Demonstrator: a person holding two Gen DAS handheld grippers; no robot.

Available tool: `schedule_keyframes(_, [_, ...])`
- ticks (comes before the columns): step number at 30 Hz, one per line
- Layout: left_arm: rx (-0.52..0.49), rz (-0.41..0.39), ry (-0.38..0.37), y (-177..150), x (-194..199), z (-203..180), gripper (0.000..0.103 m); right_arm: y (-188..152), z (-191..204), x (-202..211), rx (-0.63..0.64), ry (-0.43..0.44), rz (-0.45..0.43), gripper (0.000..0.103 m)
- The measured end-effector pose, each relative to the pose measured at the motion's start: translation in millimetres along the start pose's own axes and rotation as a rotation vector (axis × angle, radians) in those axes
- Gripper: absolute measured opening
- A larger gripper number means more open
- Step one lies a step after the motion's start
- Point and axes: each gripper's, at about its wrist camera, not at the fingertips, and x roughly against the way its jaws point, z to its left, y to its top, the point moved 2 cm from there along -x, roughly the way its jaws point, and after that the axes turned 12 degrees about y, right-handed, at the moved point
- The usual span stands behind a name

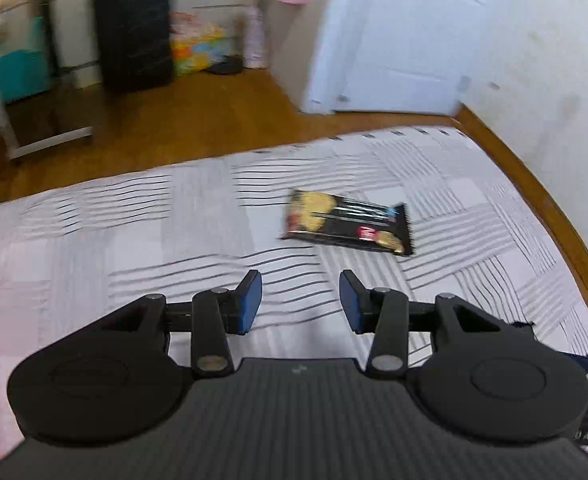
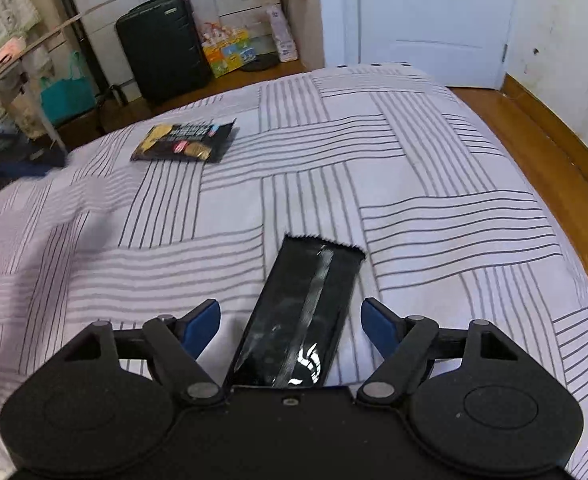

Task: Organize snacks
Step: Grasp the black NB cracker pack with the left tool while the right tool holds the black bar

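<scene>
On the striped white bedspread (image 2: 433,168), the right gripper (image 2: 290,320) spreads wide around a glossy black snack packet (image 2: 301,312) lying back-side up, not clamping it. The left gripper (image 1: 301,296) gapes empty short of a black biscuit packet (image 1: 347,222) near the far edge.

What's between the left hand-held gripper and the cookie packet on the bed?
Nothing but striped bedsheet. In the left wrist view, the left hand-held gripper is open and the cookie packet lies just ahead, slightly to the right, with only bare sheet between them.

Home bedroom, striped bed (image 2: 373,168), suitcase (image 2: 162,48), door (image 2: 433,12)
</scene>
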Motion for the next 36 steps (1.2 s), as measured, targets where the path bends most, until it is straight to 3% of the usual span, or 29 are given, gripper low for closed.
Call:
schedule_keyframes(6, [-0.225, -0.061, -0.078, 19.3, -34.4, -24.8, 0.045, -9.2, -3.1, -9.4, -0.011, -0.044, 0.004, 0.08])
schedule_keyframes(7, [-0.271, -0.058, -0.09, 22.8, -40.9, -28.7, 0.049, -9.3, -4.9, -11.5, -0.019, -0.021, 0.003, 0.078])
schedule_keyframes(9, [-0.372, -0.044, -0.141, 27.7, -54.8, -38.3, 0.053, -7.8, -5.1, -15.5, 0.009, 0.003, -0.004, 0.06])
schedule_keyframes(10, [-0.429, -0.049, -0.158, 28.1, -60.2, -42.6, 0.054, -5.2, -4.1, -17.5, 0.041, -0.005, -0.007, 0.059])
schedule_keyframes(14, [-0.712, -0.085, -0.077, 21.2, -80.6, -64.5, 0.055, 16.1, -0.8, -26.3, 0.165, 0.004, -0.028, 0.058])
schedule_keyframes(16, [-0.792, -0.133, -0.041, 19.5, -85.1, -70.3, 0.055, 28.7, 0.9, -30.4, 0.228, 0.011, -0.044, 0.058])
schedule_keyframes(22, [-0.869, -0.133, -0.064, 39.2, -98.9, -85.7, 0.058, 64.9, -2.9, -45.2, 0.329, 0.051, -0.037, 0.058])
schedule_keyframes(25, [-0.938, -0.072, -0.111, 46.0, -108.7, -96.1, 0.066, 77.9, -7.6, -53.7, 0.348, 0.077, -0.008, 0.058])
schedule_keyframes(28, [-1.01, 0.006, -0.167, 51.2, -119.7, -103.6, 0.066, 87.4, -12.2, -59.4, 0.34, 0.098, 0.013, 0.058])
schedule_keyframes(30, [-1.016, 0.072, -0.223, 56.7, -125.9, -105.1, 0.068, 90.0, -13.5, -60.3, 0.334, 0.116, 0.024, 0.058])
schedule_keyframes(36, [-0.959, 0.109, -0.2, 70.0, -149.4, -108.2, 0.075, 86.4, -11.1, -63.2, 0.326, 0.13, 0.042, 0.057])
